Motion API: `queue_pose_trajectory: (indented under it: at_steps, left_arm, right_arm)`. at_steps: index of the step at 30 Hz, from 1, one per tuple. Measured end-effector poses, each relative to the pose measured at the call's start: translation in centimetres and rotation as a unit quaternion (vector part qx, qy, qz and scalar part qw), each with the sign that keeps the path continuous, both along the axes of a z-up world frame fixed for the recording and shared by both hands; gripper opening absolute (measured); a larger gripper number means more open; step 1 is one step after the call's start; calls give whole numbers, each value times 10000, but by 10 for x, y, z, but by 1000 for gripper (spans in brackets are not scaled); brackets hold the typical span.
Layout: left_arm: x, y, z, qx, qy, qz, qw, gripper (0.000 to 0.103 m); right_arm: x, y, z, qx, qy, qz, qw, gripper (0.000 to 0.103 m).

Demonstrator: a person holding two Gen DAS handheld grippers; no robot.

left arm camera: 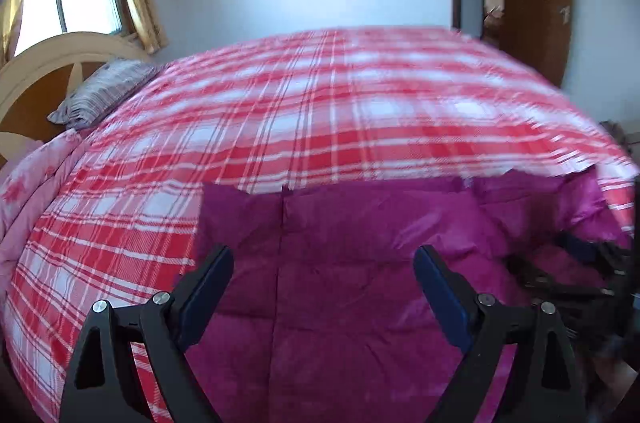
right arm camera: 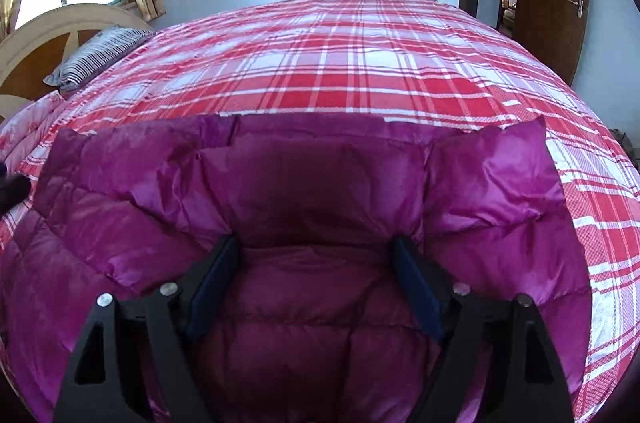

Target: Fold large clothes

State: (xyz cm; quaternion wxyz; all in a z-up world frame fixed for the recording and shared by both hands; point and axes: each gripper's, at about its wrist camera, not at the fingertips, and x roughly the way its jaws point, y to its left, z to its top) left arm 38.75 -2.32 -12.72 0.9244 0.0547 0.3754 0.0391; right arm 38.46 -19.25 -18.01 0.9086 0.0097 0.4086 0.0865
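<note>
Lying on plaid bed (right arm camera: 360,71): magenta puffer jacket (right arm camera: 304,191); both tongs open.

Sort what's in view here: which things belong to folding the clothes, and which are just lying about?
Part of the job:
- purple puffer jacket
- left gripper, open over the jacket
- right gripper, open over the jacket

Just there:
- plaid bedsheet
- striped pillow
- pink quilt
- headboard
</note>
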Motion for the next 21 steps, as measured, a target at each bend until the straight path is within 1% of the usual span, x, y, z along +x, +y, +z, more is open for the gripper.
queue_pose_trajectory:
  at_steps: [3, 4, 5, 7, 11, 15, 18, 19, 20, 21]
  left_arm:
    - [19, 6, -33, 177, 349, 324, 9987, 92]
    - [20, 8, -37, 142, 381, 359, 9985, 92]
    - [21, 13, -42, 26, 347, 383, 9987, 92]
    - [20, 13, -45, -36, 285, 400, 9988, 93]
    - [22, 11, -52, 149, 211, 413, 9988, 99]
    - [21, 22, -59, -113, 156, 532, 9984, 102]
    - [21, 20, -61, -81, 162, 543, 9984, 102]
    - [21, 21, -62, -96, 176, 544, 9983, 102]
    - [22, 21, -62, -114, 194, 547, 9983, 102]
    - [22, 21, -63, -116, 198, 550, 9982, 102]
  right_arm:
    - [-1, -1, -2, 20, 32, -15, 10000, 84]
    - [-1, -1, -3, 31, 40, -19, 10000, 85]
    - [0, -1, -4, 44, 52, -24, 10000, 85]
    - [1, -2, -5, 55, 87, -39, 9999, 85]
    - [2, 0, -6, 17, 108, -55, 9999, 86]
    - [1, 1, -6, -1, 107, -73, 9999, 86]
    - [-4, 3, 2, -117, 60, -221, 9997, 86]
    - [-8, 2, 6, -56, 21, -323, 9995, 85]
    - [-15, 1, 12, 109, -61, -399, 9991, 85]
    - [-25, 2, 20, 374, -206, -383, 9984, 85]
